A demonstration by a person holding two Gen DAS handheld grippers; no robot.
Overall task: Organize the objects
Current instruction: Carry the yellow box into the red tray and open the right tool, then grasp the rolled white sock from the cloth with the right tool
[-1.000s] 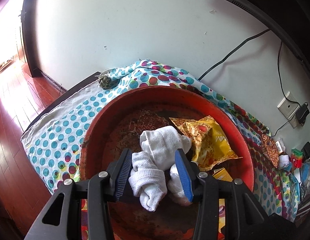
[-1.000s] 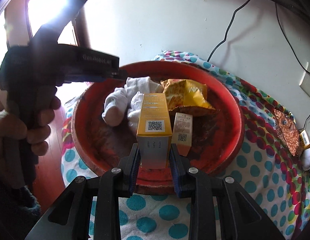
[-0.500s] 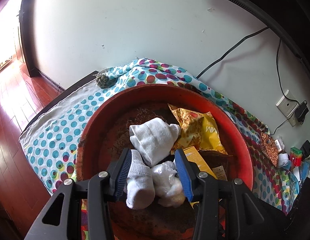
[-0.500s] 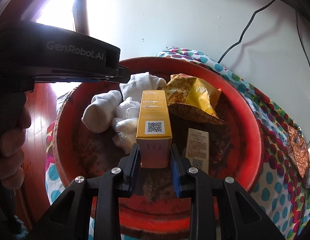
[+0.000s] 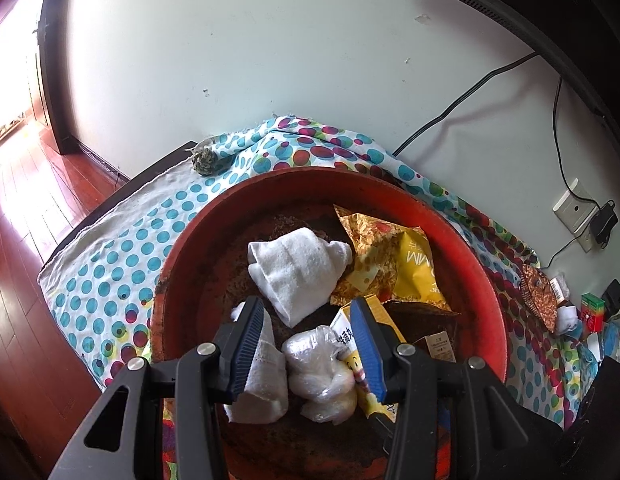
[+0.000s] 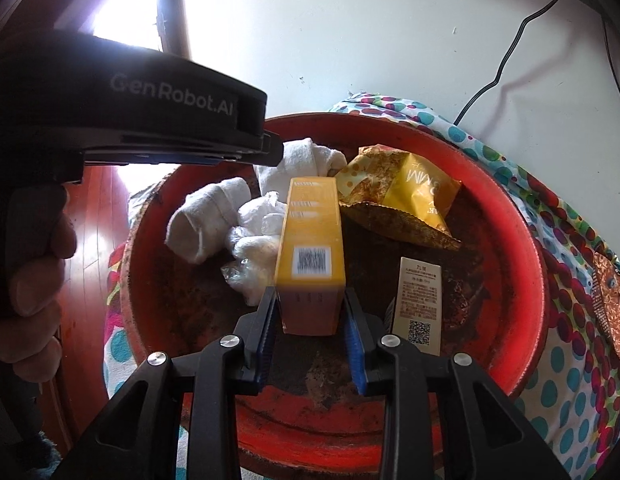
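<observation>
A red basin [image 5: 483, 280] [image 6: 525, 240] stands on a polka-dot cloth. In it lie white socks [image 5: 296, 270] [image 6: 208, 216], a clear plastic bag [image 5: 319, 372] [image 6: 256, 232], a yellow snack bag [image 5: 393, 264] [image 6: 409, 196] and a small tan box [image 6: 417, 304]. My right gripper [image 6: 310, 336] has its jaws slightly parted around the near end of a yellow box [image 6: 311, 252], which lies inside the basin; the box also shows in the left wrist view [image 5: 349, 340]. My left gripper [image 5: 306, 352] is open and empty above the socks and bag.
The polka-dot cloth [image 5: 122, 264] covers a dark table by a white wall. A brown packet [image 5: 539, 300] [image 6: 611, 304] and small items lie to the right of the basin. A wall socket [image 5: 575, 214] with cables is behind. Wooden floor [image 5: 14, 216] lies to the left.
My right gripper carried the yellow box forward and down into the basin and its jaws loosened. My left gripper let go of the socks and drew back, open.
</observation>
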